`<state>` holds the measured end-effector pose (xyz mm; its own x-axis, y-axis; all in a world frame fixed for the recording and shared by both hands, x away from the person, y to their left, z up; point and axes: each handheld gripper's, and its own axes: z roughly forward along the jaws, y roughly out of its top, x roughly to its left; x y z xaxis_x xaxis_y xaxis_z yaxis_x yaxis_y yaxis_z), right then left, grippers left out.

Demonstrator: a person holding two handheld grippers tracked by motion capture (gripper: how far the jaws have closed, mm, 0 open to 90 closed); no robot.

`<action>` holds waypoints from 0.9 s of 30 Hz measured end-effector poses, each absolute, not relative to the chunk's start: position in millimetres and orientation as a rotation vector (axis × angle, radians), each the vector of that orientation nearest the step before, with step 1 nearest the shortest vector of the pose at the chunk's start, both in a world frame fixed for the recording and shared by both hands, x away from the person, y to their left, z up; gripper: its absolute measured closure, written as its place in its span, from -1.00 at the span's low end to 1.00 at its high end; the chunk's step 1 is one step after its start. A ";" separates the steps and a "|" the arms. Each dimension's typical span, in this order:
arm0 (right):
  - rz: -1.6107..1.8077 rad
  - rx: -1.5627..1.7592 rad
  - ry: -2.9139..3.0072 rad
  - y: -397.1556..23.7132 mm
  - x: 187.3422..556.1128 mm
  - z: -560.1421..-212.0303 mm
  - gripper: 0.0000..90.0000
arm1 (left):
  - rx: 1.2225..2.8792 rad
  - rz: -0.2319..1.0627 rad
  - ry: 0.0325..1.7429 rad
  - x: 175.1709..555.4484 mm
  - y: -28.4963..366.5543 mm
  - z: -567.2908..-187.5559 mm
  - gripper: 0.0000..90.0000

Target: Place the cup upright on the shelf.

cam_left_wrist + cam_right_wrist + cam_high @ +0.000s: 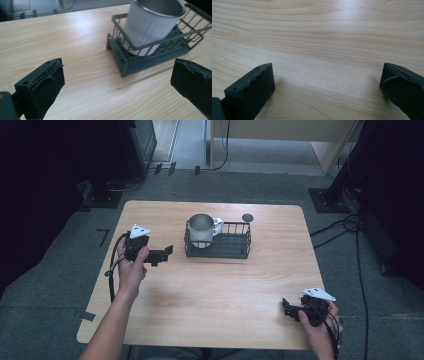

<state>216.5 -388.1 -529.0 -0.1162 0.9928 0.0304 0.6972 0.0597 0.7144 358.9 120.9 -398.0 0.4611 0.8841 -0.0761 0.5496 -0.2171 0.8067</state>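
Observation:
A white ribbed mug [202, 230] with a handle stands upright in the left end of a dark wire basket [235, 247] at the table's far middle. My left gripper [165, 254] is held just left of the basket, pointing at it, open with nothing between its jaws. From the left gripper view the mug [152, 25] and the basket [140, 63] lie ahead to the right, and the left gripper [120, 85] stays apart from them. My right gripper [287, 307] rests low at the near right corner, open over bare wood [324, 50].
A small dark round disc [247, 217] lies on the wooden table [210, 295] behind the basket's right end. Cables run across the grey floor at the right, and dark equipment stands at the far left and right.

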 end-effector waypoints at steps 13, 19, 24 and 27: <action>0.815 1.683 1.867 -388.1 216.5 -529.0 -1.00 | 1.870 0.556 1.294 331.9 156.4 -433.2 -1.00; 0.815 1.682 1.867 -388.1 216.5 -529.0 -1.00 | 1.879 0.576 1.346 319.4 171.7 -452.9 -1.00; 0.815 1.682 1.867 -388.1 216.5 -529.0 -1.00 | 1.871 0.577 1.383 310.5 182.0 -465.0 -1.00; 0.814 1.682 1.868 -388.2 216.5 -529.0 -1.00 | 1.873 0.581 1.403 304.0 189.8 -472.7 -1.00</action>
<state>216.5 -388.2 -529.0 -0.1168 0.9927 0.0293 0.6973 0.0609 0.7141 304.0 189.8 -472.7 0.3083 0.9493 -0.0616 0.6281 -0.1545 0.7626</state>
